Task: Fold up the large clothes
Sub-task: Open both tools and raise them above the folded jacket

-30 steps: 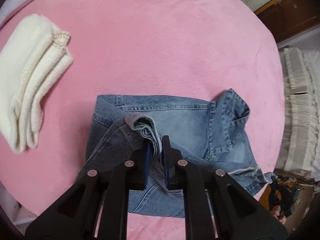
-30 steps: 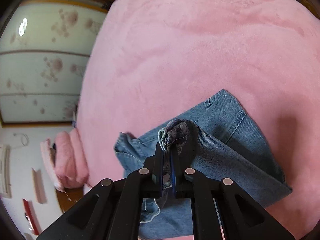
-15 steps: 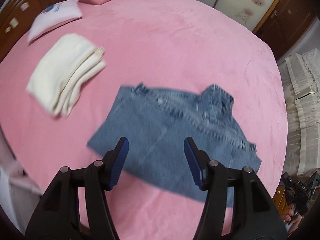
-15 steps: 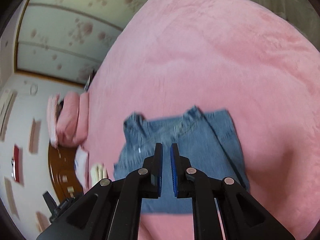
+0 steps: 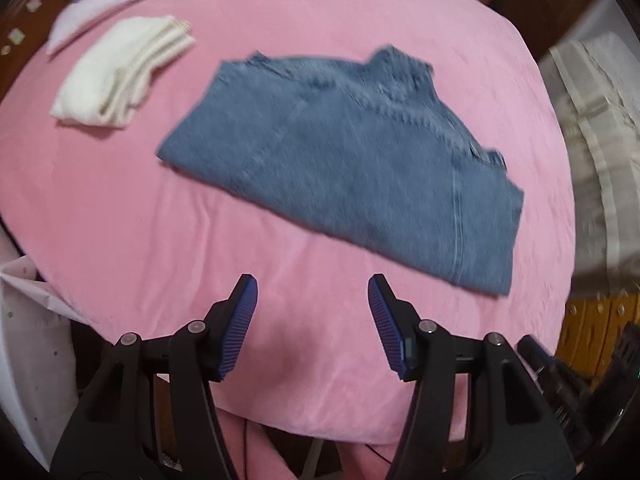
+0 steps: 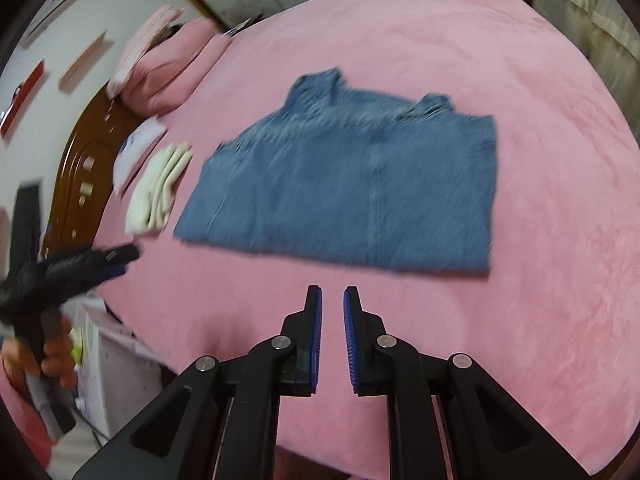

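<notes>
Far left on the pink bed: a pale flat pillow near the wooden headboard, then a folded cream garment, lying flat and apart from everything else. Centre: the denim garment lies folded into a compact slab on the bedcover, collar end pointing away from the camera, near edge fairly straight; some blur, so seam detail is unclear. Left gripper hovers over bare bedcover just short of the denim's near edge, fingers spread wide, nothing between them. In the right wrist view the same denim sits squarely ahead. Right gripper is also over bare cover short of the near edge; its fingers stand only a narrow gap apart and are opening, with nothing held. A hand gripping the left tool shows at that view's left margin. Judgement: this fold appears laid down and released, with both tools clear of the cloth. Next move likely calls for either a final halving, with each gripper taking one near corner, or moving the bundle beside the cream garment.
</notes>
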`<move>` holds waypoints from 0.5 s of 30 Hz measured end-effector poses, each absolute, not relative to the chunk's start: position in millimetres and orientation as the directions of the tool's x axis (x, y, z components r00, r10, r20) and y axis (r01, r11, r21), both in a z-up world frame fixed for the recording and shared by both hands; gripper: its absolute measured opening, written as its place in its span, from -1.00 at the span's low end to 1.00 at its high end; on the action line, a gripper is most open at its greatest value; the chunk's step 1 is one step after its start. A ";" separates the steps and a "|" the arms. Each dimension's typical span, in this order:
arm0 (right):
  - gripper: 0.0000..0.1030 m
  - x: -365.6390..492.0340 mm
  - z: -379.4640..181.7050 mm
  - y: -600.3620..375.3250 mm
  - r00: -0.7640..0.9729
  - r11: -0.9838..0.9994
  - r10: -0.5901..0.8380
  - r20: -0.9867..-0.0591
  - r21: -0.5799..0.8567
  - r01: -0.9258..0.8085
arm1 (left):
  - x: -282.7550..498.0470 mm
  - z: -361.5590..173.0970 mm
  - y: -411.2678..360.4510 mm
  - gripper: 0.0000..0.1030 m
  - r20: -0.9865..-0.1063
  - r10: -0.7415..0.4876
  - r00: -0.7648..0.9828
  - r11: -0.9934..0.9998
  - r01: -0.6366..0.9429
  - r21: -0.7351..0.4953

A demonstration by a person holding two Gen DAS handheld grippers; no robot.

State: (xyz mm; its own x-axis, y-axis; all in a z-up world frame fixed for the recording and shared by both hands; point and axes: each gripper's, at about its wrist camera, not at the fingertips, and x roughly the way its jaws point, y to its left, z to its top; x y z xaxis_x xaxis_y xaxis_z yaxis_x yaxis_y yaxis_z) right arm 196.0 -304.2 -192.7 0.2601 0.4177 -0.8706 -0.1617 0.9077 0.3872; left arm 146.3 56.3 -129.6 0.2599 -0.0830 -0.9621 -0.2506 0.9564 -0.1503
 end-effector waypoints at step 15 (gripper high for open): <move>-0.58 116.9 -262.6 -163.6 0.448 0.887 0.335 -0.829 0.437 0.146 | 166.7 -202.8 91.5 -0.03 -0.942 -0.203 0.267 0.975 0.145 -0.168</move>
State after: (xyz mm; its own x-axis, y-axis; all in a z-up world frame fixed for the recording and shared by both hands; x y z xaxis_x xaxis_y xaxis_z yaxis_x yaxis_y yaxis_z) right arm 116.9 -163.6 -262.6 0.4481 0.3347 -0.8289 0.1465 0.8872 0.4375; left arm 166.7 91.5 -202.8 0.2672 -0.2025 -0.9421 0.1451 0.9750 -0.1684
